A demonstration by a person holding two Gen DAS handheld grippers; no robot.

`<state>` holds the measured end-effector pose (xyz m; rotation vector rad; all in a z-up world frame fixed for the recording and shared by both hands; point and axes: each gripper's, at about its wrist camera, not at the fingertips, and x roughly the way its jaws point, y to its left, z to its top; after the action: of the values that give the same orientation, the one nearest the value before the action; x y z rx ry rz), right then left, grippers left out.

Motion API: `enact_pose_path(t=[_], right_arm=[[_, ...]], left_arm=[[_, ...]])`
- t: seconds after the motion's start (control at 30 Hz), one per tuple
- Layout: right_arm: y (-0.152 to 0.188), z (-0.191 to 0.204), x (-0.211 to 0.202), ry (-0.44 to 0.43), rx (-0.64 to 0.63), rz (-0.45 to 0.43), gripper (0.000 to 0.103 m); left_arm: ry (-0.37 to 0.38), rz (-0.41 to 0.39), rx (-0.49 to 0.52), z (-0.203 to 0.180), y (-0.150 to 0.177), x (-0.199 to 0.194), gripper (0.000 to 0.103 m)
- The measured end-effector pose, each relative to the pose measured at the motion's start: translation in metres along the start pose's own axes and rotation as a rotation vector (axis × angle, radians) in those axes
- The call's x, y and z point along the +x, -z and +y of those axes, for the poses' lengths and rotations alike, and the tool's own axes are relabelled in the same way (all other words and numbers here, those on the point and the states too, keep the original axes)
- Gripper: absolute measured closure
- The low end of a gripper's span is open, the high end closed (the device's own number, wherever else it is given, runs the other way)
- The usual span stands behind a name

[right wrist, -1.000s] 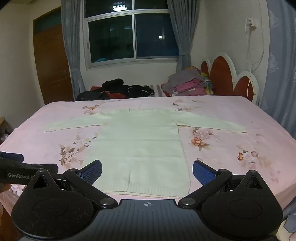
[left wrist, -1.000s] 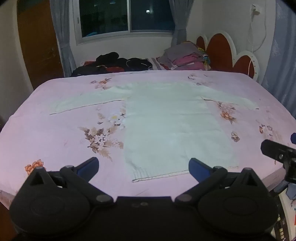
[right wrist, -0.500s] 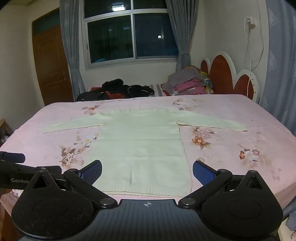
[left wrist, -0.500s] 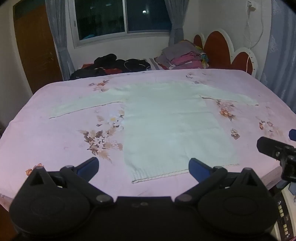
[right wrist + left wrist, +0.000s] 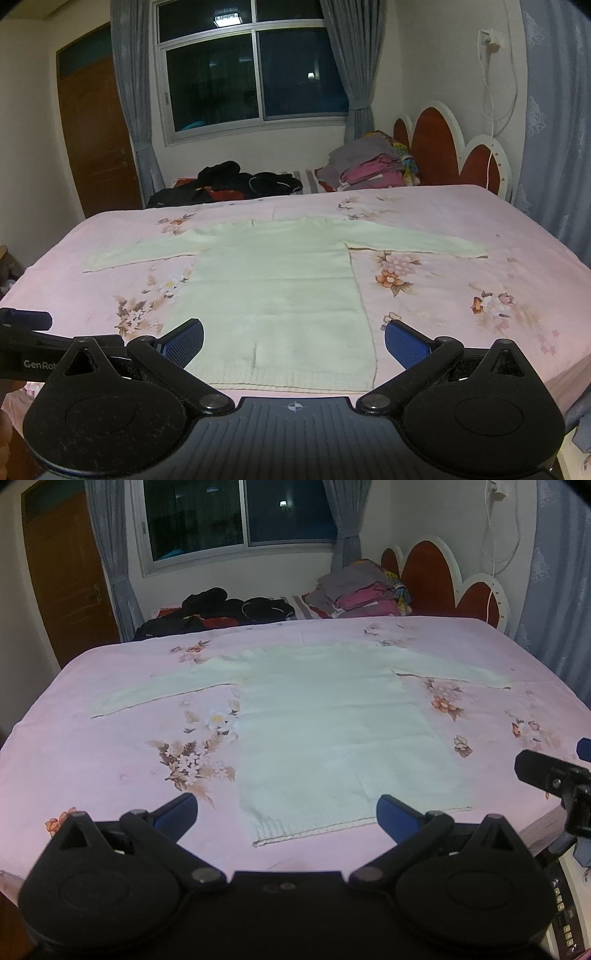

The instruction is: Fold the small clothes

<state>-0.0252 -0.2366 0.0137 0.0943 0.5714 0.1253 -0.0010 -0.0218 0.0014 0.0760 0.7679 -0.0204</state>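
Laid flat on a pink floral bedsheet [image 5: 461,229], a pale cream long-sleeved sweater [image 5: 280,288], front hem nearest the cameras, both sleeves spread straight out to either side, neckline toward the far end of the bed. Held above the near edge of the bed, the left gripper [image 5: 286,808], blue-padded fingers spread wide apart, empty, framing the sweater's hem from just short of it. Same for the right gripper [image 5: 293,338]: jaws wide apart, gripping nothing, hem corner visible between its fingers. Poking into the left-wrist view at the right edge, part of the right gripper; into the right-wrist view at the left edge, part of the left one. Beyond the sheet, a heap of dark clothes [image 5: 236,181] and a folded stack in grey and pink [image 5: 369,164] by the red headboard [image 5: 439,147]. Behind, a dark window [image 5: 255,70] with grey curtains.
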Motion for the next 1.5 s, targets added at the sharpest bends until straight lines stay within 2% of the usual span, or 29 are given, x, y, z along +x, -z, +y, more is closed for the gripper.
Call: enact_pose_path(t=[1.17, 1.5], right_arm=[[-0.003, -0.006, 0.003, 0.007, 0.02, 0.011, 0.0], [-0.011, -0.018, 0.02, 0.015, 0.031, 0.023, 0.0]], left_arm=[[-0.009, 0.041, -0.021, -0.005, -0.007, 0.027, 0.0], [-0.014, 0.055, -0.027, -0.003, -0.012, 0.04, 0.0]])
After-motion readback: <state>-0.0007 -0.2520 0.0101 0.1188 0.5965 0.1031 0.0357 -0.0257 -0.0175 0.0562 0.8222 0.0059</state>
